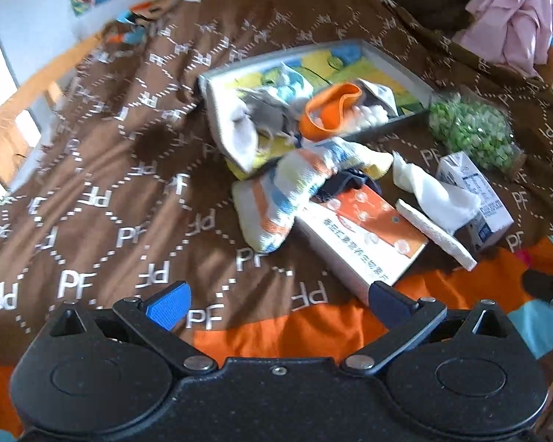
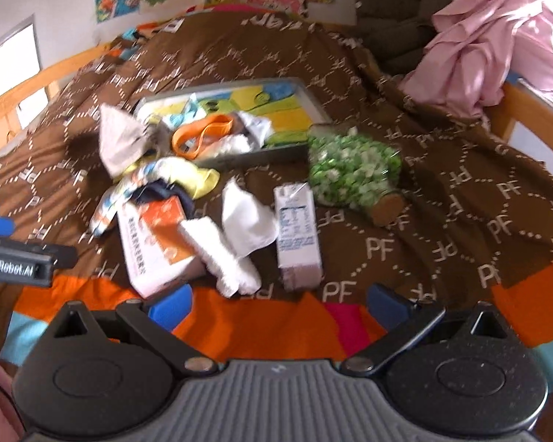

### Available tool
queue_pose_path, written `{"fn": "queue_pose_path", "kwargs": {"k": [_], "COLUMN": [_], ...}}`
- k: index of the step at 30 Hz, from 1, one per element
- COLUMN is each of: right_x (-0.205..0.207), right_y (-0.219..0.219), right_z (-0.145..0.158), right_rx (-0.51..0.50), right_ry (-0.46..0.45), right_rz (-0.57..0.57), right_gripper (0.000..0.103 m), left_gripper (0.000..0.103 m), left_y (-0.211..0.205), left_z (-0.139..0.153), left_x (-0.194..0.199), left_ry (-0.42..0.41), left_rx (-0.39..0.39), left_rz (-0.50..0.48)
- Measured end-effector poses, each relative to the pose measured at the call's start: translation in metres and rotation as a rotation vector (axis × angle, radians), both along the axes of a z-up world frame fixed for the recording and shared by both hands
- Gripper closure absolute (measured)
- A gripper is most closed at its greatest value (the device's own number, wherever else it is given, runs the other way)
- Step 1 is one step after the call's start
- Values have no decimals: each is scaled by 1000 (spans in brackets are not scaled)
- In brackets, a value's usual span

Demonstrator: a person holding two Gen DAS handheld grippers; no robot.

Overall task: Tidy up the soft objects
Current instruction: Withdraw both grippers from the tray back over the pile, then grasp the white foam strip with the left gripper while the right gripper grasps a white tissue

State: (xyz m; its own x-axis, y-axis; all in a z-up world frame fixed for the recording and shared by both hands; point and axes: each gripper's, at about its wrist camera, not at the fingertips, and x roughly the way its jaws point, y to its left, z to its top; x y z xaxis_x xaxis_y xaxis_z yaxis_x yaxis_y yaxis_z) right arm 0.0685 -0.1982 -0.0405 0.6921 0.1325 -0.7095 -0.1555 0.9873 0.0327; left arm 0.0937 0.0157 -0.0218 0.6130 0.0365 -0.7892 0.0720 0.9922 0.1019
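Observation:
A grey tray lies mid-bed holding an orange band, a grey-white sock hanging over its rim, and white fluff. In front of it a striped sock sprawls across a dark cloth and an orange-white box. A white cloth and a white sponge pad lie beside the box. My left gripper hovers open near the bed's front edge. My right gripper is open too, nothing between its fingers.
A milk carton and a jar of green candies lie right of the pile. Pink fabric is heaped at the far right. A wooden bed rail runs along the left. The left gripper's body shows at the right wrist view's left edge.

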Motion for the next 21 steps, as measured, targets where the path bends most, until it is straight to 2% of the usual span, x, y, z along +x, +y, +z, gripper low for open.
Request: {"fn": "queue_pose_path", "kwargs": {"k": [6, 10, 13, 17, 21], "right_x": [23, 45, 59, 77, 81], "right_y": [1, 2, -1, 1, 8], "right_z": [-3, 1, 0, -10, -21], "right_rx": [26, -100, -149, -243, -424], "right_ry": [65, 15, -7, 2, -66], "right_rz": [73, 73, 98, 270, 389], "right_gripper": [0, 0, 0, 0, 0], "left_gripper": [1, 1, 1, 1, 1], "left_y": [-6, -15, -22, -32, -33], "left_z": [-11, -21, -24, -26, -33], "left_x": [19, 22, 20, 22, 30], "left_ry": [70, 73, 72, 82, 130], "left_rx": [-44, -15, -15, -116, -214], "left_rz": [-72, -107, -153, -262, -274]}}
